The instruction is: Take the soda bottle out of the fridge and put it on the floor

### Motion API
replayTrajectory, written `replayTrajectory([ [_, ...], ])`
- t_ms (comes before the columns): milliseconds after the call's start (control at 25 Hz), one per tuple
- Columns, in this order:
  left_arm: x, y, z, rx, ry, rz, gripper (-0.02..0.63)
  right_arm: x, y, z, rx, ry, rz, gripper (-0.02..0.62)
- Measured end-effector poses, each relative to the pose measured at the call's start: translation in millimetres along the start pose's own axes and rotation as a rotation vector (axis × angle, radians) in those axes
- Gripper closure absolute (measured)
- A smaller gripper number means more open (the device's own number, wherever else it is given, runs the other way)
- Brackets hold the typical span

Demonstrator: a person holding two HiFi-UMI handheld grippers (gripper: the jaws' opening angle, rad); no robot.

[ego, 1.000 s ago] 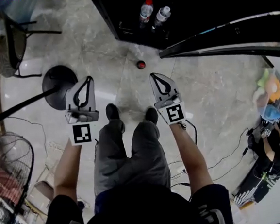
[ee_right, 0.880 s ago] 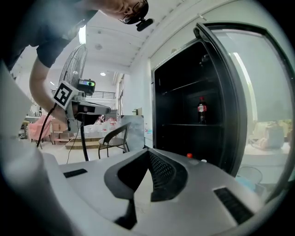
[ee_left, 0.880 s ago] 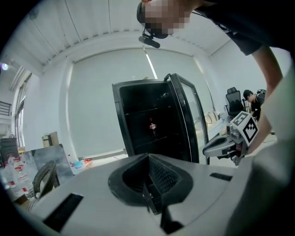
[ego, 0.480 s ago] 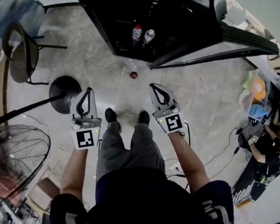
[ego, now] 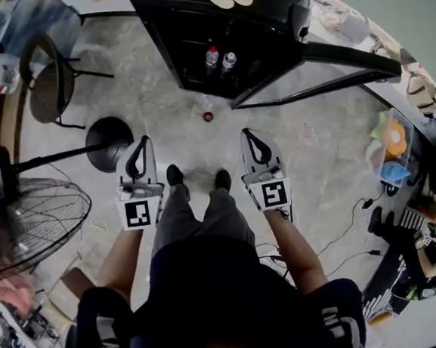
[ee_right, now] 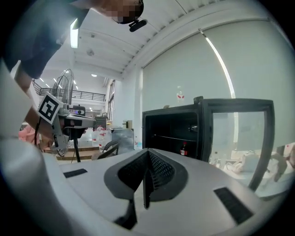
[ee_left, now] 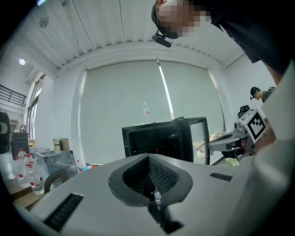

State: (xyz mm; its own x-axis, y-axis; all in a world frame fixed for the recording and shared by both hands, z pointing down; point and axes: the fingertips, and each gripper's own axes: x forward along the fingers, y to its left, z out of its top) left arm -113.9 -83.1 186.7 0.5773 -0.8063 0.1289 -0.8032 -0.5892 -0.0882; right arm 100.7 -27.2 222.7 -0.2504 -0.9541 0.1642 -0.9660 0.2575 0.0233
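Note:
A small bottle with a red cap point(ego: 208, 116) stands on the stone floor in front of the black fridge point(ego: 189, 13), whose door point(ego: 344, 52) hangs open to the right. The same bottle point(ee_left: 157, 198) shows through the gap behind my left jaws. Two more bottles point(ego: 219, 59) stand inside the fridge, and a dark red one point(ee_right: 184, 149) shows on its shelf. My left gripper point(ego: 145, 141) point(ee_left: 148, 157) and right gripper point(ego: 245, 134) point(ee_right: 148, 151) are both shut and empty. They are held level side by side above my feet, well short of the floor bottle.
A standing fan point(ego: 24, 217) with a round black base point(ego: 109, 143) is on the left, and a black chair point(ego: 47, 86) stands behind it. Cables point(ego: 345, 234) trail over the floor at right, near a seated person point(ego: 431, 264) and a cluttered table edge point(ego: 394, 146).
Both grippers and the head camera have risen well above the floor. The fridge and floor bottle now look smaller and farther. Both grippers stay shut and empty.

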Motion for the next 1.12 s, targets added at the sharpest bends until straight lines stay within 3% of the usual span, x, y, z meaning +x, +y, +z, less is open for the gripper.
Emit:
replayTrajectory([
  [560, -52, -9, 67, -0.005, -0.041, -0.004, 0.581, -65, 7, 77, -0.014, 0.014, -0.123, 0.575],
  [920, -79, -16, 88, -0.023, -0.062, 0.012, 0.581, -101, 24, 91, 0.014, 0.101, -0.155, 0.576],
  [1120, -90, -18, 99, -0.031, -0.076, 0.017, 0.581, -109, 28, 114, -0.003, 0.025, -0.165, 0.575],
])
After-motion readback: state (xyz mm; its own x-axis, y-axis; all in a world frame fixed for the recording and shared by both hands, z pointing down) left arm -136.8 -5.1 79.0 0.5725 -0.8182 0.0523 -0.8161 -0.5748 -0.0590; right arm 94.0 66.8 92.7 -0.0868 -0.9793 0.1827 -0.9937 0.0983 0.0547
